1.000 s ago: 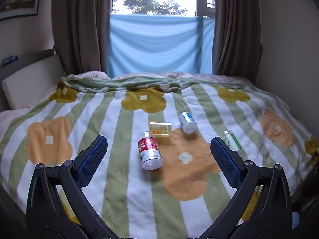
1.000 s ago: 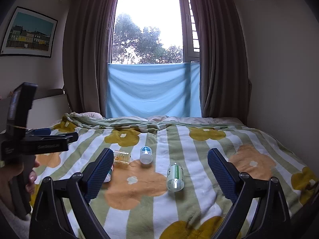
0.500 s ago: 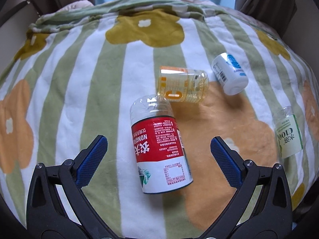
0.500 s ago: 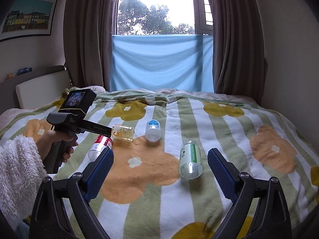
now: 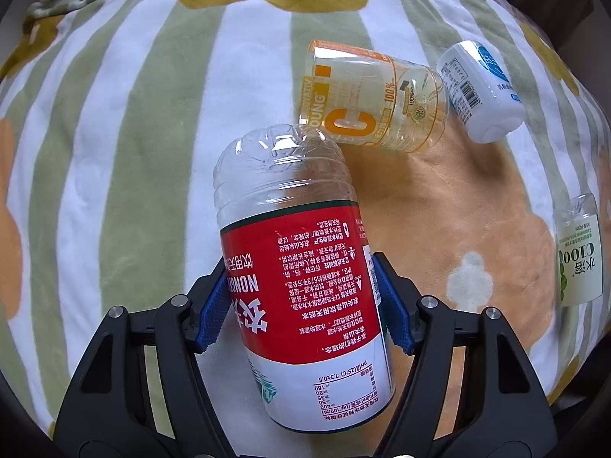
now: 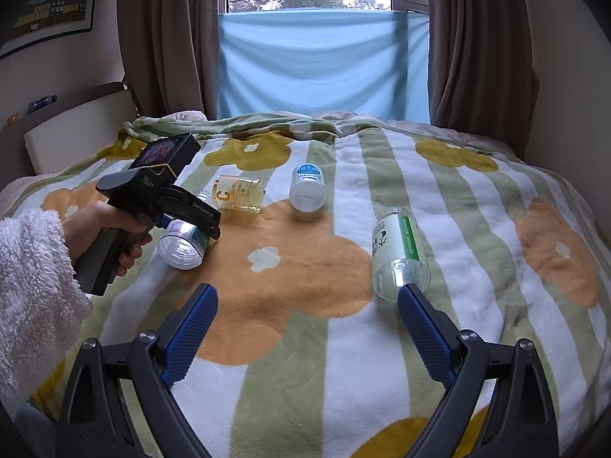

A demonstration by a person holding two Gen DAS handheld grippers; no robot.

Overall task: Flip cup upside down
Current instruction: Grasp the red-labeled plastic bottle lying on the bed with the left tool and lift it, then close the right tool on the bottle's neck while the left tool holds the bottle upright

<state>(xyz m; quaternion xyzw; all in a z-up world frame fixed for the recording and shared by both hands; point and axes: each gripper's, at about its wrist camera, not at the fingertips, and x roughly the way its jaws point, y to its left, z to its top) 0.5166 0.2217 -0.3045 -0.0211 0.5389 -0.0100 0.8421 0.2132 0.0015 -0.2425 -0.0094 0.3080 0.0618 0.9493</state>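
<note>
A red-labelled clear cup point(image 5: 301, 286), cut from a bottle, lies on its side on the blanket. My left gripper point(image 5: 303, 301) is shut on its label, blue pads on both sides. It also shows in the right wrist view point(image 6: 182, 242), open end facing the camera, with the left gripper point(image 6: 198, 217) over it. My right gripper point(image 6: 307, 339) is open and empty above the blanket. A green-labelled cup point(image 6: 399, 253) lies just beyond its right fingertip point(image 6: 410, 301).
An orange-labelled cup point(image 5: 376, 101) and a white cup point(image 5: 483, 89) lie on their sides beyond the red one. The green-labelled cup point(image 5: 578, 253) lies at the right. The flowered striped blanket point(image 6: 298, 263) covers the bed. A headboard point(image 6: 72, 126) stands at the left.
My left gripper came down over the red-labelled cup and closed on it. My right gripper lowered and moved closer to the green-labelled cup, staying open.
</note>
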